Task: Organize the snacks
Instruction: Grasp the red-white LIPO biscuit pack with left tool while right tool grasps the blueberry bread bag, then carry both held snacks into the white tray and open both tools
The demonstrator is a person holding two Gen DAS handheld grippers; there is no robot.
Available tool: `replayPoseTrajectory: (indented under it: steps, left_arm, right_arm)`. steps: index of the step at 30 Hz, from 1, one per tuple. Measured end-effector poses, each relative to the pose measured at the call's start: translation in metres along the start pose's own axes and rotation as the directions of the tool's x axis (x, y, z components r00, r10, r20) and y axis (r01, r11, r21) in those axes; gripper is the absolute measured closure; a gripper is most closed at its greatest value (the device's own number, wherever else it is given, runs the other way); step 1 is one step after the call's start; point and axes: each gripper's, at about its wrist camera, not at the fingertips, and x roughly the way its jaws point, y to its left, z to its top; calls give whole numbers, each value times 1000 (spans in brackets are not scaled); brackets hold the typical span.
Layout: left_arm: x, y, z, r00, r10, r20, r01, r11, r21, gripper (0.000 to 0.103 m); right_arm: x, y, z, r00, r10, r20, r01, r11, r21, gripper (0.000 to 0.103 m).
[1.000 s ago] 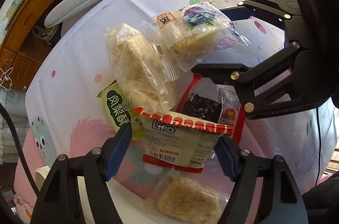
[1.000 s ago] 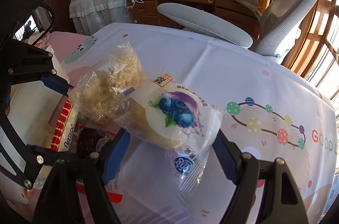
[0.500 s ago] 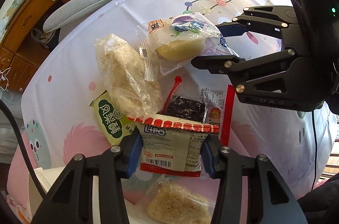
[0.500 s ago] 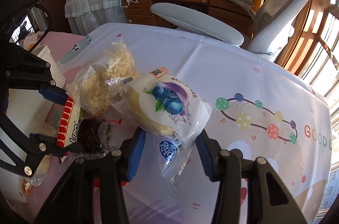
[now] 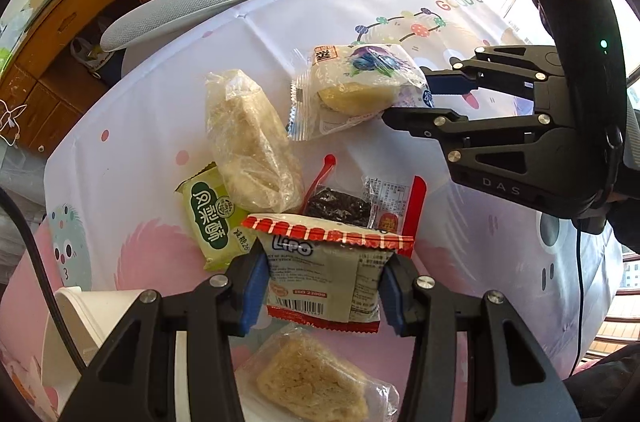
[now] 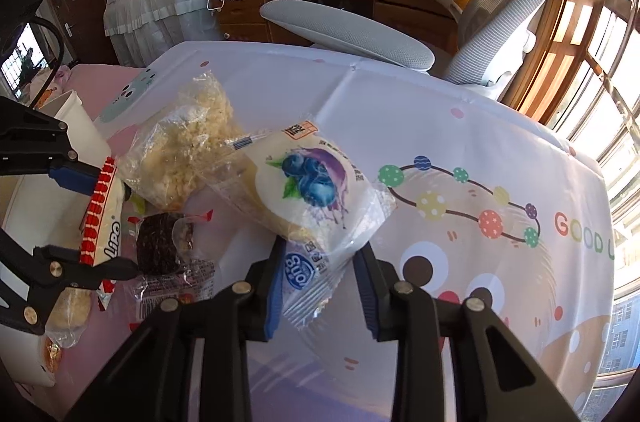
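Viewed along the left gripper (image 5: 322,294), going left to right:

- White tub (image 5: 108,318) at the lower left edge, on the printed tablecloth (image 5: 160,126).
- Green packet (image 5: 212,218) flat on the cloth, partly under a clear bag of pale crumbly snack (image 5: 250,138).
- Left gripper pinched on a red-edged Lipo packet (image 5: 324,274), blue pads (image 5: 252,290) pressed against both sides; jaws closed in over the last second, then unchanged. Packet upright between the pads, above a clear-wrapped rice cake (image 5: 312,382) near the bottom edge.
- Dark snack in a clear red-trimmed wrapper (image 5: 340,202) flat on the cloth just behind the Lipo packet.
- Blueberry cake packet (image 5: 360,82) further back, gripped at its right end by the right gripper (image 5: 404,100).

Viewed along the right gripper (image 6: 318,286):

- Left gripper (image 6: 96,222) at the left edge, Lipo packet (image 6: 104,218) between its fingers.
- Crumbly bag (image 6: 188,150) beside the blueberry cake packet (image 6: 312,190).
- Right gripper jaws just closing, narrowed onto the crimped tail of the blueberry packet; left pad touching the wrapper, contact at the right pad not clear.
- Grey chair (image 6: 348,30) beyond the table.
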Motion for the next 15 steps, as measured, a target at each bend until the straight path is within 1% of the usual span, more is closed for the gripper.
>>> replayPoseTrajectory:
  steps: [4,7,11,15]
  left_arm:
    - [-11,-2,-1,1000,-9,11,10,999,-34,56]
    - [-18,-1,1,1000,6,-6,-6,999,-53,56]
    - [-33,-3,-7,1000,10,1,-10,994,-108,56]
    - [-50,-2,-13,999,36,-3,-36,984,-173,56]
  right_arm:
    - [-9,-2,-1,1000,-17,-2,17,1000,12,72]
    - [-19,-3,-1,1000,-25,2,25,1000,14,72]
    - [-36,-2,-3,1000,-13,11,13,1000,3,72]
    - [-56,3,-4,1000,-22,13,22,1000,-11,72]
